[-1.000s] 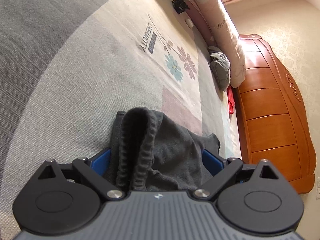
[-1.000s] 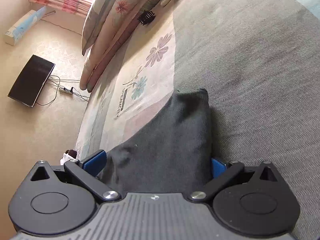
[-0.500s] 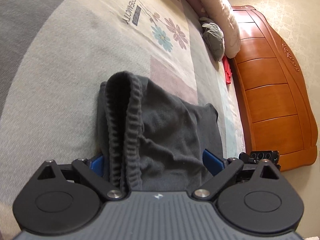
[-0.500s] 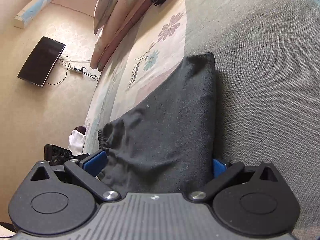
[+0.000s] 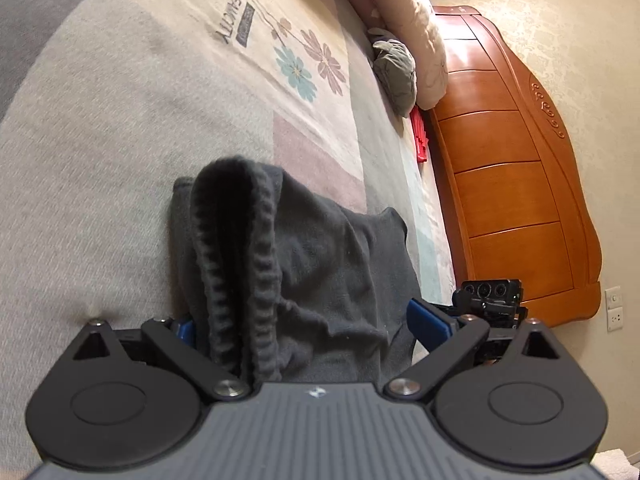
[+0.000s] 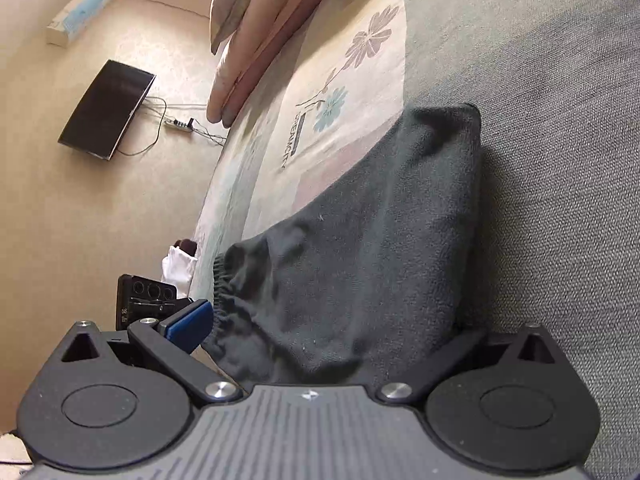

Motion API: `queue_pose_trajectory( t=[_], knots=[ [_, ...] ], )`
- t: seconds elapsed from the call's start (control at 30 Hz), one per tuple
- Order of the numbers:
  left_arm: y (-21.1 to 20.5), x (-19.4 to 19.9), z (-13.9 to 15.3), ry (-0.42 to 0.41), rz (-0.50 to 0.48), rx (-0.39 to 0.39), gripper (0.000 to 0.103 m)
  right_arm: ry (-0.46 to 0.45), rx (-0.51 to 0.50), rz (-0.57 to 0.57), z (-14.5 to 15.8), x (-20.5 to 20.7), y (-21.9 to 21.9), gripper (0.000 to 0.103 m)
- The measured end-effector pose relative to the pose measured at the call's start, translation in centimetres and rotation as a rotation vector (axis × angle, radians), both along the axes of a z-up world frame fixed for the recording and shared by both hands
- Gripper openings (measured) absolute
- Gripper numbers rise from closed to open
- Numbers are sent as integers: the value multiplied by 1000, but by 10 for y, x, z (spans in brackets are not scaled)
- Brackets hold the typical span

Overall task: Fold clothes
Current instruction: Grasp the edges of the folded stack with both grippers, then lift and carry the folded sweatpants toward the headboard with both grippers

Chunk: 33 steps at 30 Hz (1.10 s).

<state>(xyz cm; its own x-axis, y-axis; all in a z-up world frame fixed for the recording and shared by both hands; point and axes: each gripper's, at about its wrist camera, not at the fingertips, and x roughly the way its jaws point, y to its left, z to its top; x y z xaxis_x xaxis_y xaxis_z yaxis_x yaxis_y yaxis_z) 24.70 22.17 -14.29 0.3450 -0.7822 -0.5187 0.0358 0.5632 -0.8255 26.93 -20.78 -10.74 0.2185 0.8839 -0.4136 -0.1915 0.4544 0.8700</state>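
Observation:
A dark grey garment (image 5: 328, 264) with a ribbed waistband (image 5: 236, 248) lies on the bed; the right wrist view shows it as a folded slab (image 6: 380, 240). My left gripper (image 5: 304, 320) is open, with the waistband end bunched between its wide-apart blue fingers (image 5: 426, 322). My right gripper (image 6: 332, 328) is open too, at the garment's other near corner. One blue finger (image 6: 188, 320) shows; cloth hides the other. Each gripper shows at the edge of the other's view, left gripper (image 6: 144, 300) and right gripper (image 5: 488, 300).
The bed cover (image 5: 120, 120) is grey and cream with a flower print (image 5: 308, 68). Long pillows (image 5: 408, 24), a small grey bundle (image 5: 394, 68) and a red item (image 5: 420, 136) lie by the wooden headboard (image 5: 512, 168). A television (image 6: 108, 108) hangs on the wall.
Both grippers have drawn back toward the near edge of the bed, so more of the garment shows laid out ahead. Their fingers stay wide apart throughout.

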Motion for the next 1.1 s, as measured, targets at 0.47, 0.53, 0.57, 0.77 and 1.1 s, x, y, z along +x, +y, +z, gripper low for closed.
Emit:
queue_pose_trajectory(
  t=[0.47, 0.53, 0.57, 0.77, 1.1],
  knots=[
    [23, -8, -19, 71, 46, 2, 32, -25, 4, 42, -2, -4, -2, 96],
    [25, -10, -22, 64, 55, -1, 31, -45, -16, 44, -2, -5, -2, 91],
    [25, -11, -23, 59, 58, 1, 31, -60, -31, 47, -1, -6, -1, 88],
    [22, -10, -21, 45, 62, 17, 31, -19, -24, -42, -26, -5, -26, 13],
    [11, -21, -8, -7, 90, 100, 27, -43, -124, -96, -18, -12, -11, 15]
  ],
)
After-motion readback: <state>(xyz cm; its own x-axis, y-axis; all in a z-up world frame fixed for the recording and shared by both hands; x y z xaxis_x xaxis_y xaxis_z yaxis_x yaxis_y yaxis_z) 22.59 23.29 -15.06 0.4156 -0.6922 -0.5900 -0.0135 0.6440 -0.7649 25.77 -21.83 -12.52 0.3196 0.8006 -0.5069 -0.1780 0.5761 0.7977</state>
